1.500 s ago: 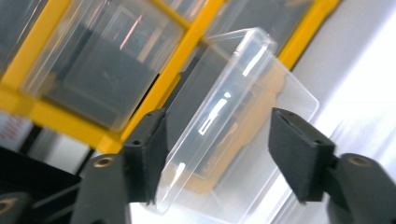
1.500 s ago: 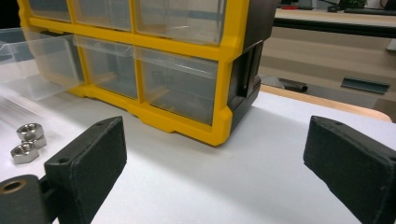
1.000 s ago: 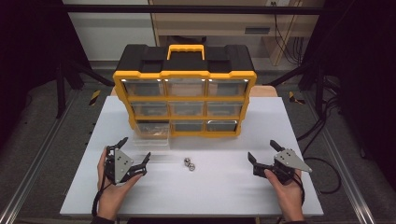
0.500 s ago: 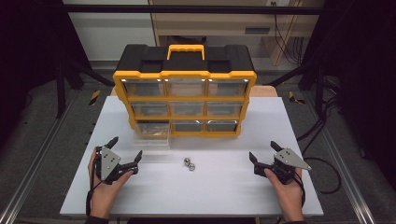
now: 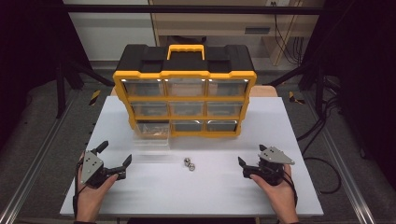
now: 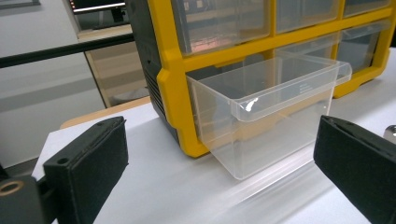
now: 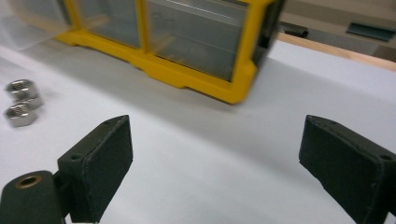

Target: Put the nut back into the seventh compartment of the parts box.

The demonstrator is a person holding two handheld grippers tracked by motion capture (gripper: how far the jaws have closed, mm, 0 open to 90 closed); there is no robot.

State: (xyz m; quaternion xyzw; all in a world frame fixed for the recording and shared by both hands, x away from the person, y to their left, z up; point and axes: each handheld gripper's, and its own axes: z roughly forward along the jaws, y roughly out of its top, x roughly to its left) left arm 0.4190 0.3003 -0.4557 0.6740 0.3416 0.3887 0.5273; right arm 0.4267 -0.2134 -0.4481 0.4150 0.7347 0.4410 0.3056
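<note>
Resting on a white table (image 5: pixel 289 116), one yellow-and-black organizer (image 5: pixel 184 88) with nine clear drawers stands at the far middle; its bottom-left drawer (image 5: pixel 151 132) is pulled out toward the person and looks empty in the left gripper view (image 6: pixel 266 107). Two steel hex nuts (image 5: pixel 189 164) lie touching each other on the bare tabletop, in front of the organizer and between the two hands, nearer the open drawer than the right hand. Left gripper (image 5: pixel 114 161): held low at the near left of the table, jaws spread wide, nothing between them, aimed at the open drawer. Right gripper (image 5: pixel 243 167): held low at the near right, jaws likewise wide and empty, with the nuts (image 7: pixel 19 105) off to its left. Work in hand, as judged: moving the nuts into the open drawer. Handling note: the nuts are small, hard and prone to roll, so either gripper should come down over one nut at a time, pads square to two opposite flats, and close fully before lifting. Separating the pair first would avoid nudging the second nut away. Release should be low inside the drawer, clear of its front lip.
</note>
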